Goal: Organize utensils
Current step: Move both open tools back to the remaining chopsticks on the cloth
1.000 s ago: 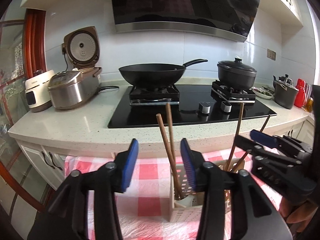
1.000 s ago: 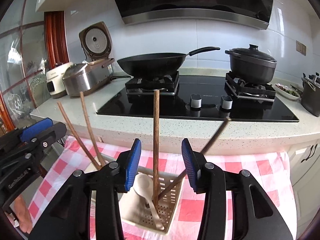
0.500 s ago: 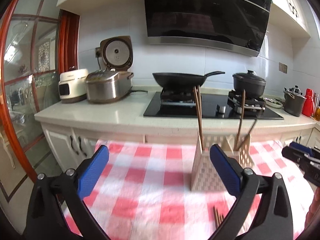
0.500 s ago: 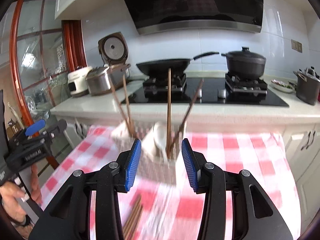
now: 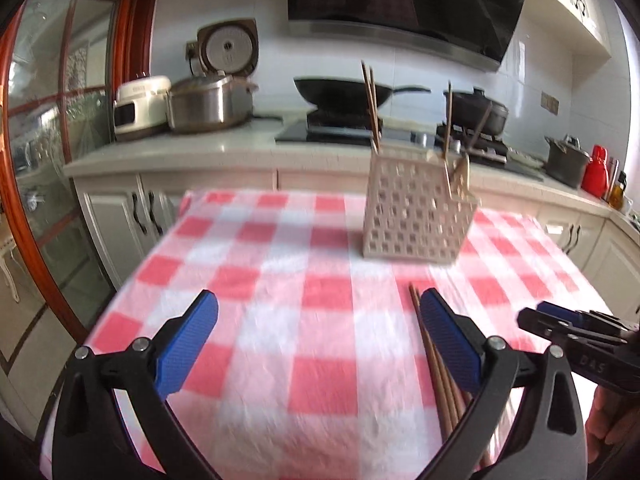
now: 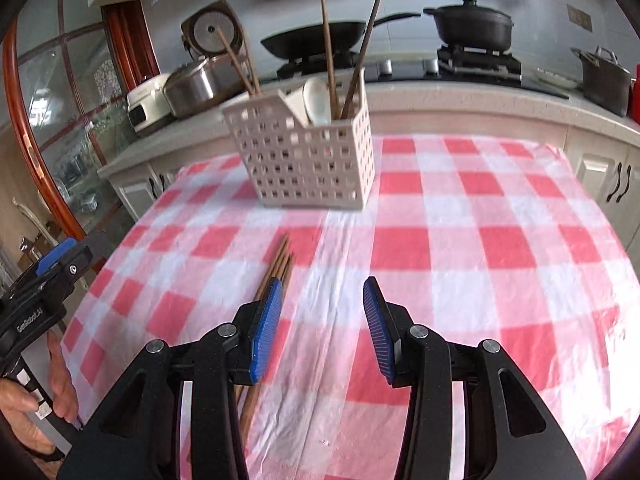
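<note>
A white perforated utensil basket point(image 5: 416, 216) point(image 6: 308, 160) stands on the far part of the red-and-white checked tablecloth point(image 5: 280, 320) point(image 6: 460, 248). It holds upright brown chopsticks point(image 6: 330, 52) and a white spoon point(image 6: 314, 100). Several loose brown chopsticks point(image 5: 436, 368) point(image 6: 276, 268) lie flat on the cloth in front of it. My left gripper point(image 5: 318, 340) is wide open and empty above the cloth, its right finger beside the loose chopsticks. My right gripper point(image 6: 322, 328) is open and empty, its left finger over the loose chopsticks.
Behind the table runs a kitchen counter point(image 5: 200, 152) with rice cookers point(image 5: 208, 96), a black wok point(image 5: 340, 92) and a pot point(image 6: 472, 24) on a stove. White cabinets point(image 6: 600, 176) stand below. A glass door with a red frame point(image 5: 24, 160) is at the left.
Both grippers have pulled back and down from above the basket toward the near table edge. The left gripper has opened wider. The loose chopsticks have come into view.
</note>
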Tool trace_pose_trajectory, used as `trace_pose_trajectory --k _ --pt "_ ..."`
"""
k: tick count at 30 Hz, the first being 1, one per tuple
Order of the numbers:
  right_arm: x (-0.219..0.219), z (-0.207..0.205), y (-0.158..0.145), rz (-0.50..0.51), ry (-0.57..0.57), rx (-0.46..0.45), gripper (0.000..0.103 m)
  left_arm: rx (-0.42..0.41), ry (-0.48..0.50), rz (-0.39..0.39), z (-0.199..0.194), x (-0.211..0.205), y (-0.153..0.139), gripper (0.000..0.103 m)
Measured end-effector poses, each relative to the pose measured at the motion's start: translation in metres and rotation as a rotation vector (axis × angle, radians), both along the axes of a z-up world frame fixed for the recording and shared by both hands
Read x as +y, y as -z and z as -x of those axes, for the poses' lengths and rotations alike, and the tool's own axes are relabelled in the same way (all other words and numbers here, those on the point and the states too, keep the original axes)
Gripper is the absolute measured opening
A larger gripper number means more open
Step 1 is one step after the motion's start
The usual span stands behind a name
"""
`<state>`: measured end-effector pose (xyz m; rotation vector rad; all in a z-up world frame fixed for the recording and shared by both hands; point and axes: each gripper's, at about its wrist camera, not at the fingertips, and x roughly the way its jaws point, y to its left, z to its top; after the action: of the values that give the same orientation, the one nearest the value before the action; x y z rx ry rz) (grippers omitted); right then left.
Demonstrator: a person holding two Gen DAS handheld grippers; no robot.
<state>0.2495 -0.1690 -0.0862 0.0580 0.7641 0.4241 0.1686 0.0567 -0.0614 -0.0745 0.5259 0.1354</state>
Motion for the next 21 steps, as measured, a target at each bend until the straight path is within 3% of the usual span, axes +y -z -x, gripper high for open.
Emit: trace_pose_trajectory --k 9,21 --pt "0.028 -0.005 0.027 0.047 -0.035 0.064 0.036 0.055 0.028 -0.02 0.004 -0.007 0.039 0.098" --pt "0.055 -0.014 0.036 0.106 -0.038 0.112 0.018 0.016 -0.002 0.007 0.012 0.013 0.033 0.098"
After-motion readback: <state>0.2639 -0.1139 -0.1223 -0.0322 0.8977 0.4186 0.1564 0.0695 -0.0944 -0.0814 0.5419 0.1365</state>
